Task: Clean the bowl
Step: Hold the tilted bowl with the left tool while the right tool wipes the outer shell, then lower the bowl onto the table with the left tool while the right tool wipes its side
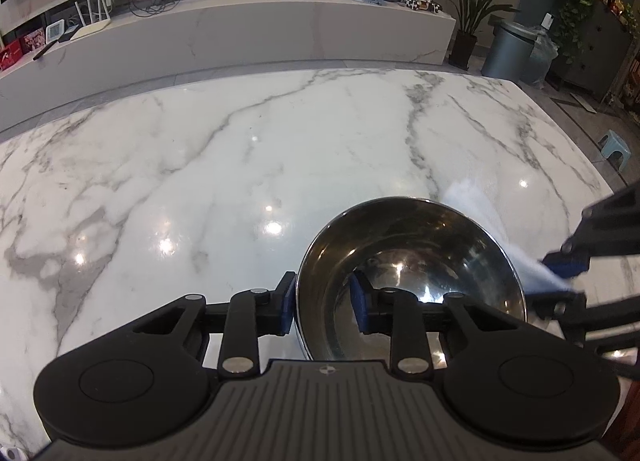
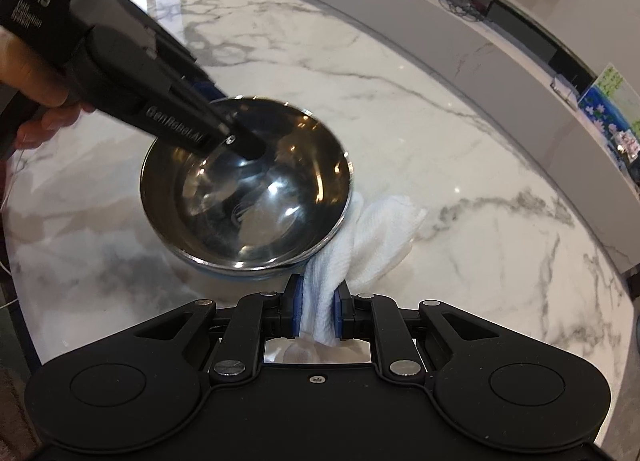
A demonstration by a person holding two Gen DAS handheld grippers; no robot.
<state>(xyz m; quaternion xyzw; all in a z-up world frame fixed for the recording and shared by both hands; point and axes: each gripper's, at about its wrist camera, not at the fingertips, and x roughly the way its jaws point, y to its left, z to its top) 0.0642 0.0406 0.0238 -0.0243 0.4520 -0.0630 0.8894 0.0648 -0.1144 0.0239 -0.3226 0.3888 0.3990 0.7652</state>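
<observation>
Straddling the thin rim of the round, mirror-bright steel bowl [image 1: 408, 273], our left gripper [image 1: 322, 307] sets one blue pad outside the wall and one inside; we cannot tell whether they press. Our right gripper [image 2: 316, 311] pinches a crinkled white cloth [image 2: 360, 245], just beside the bowl on the glossy veined marble table [image 1: 240, 149].

In the left wrist view the white cloth [image 1: 472, 217] shows only as a blurred strip behind the shiny steel bowl [image 1: 408, 261], and the right tongs [image 1: 560, 281] run off the frame edge. In the right wrist view the left tongs [image 2: 224, 129] are blurred; their far finger hides behind the bowl wall.
</observation>
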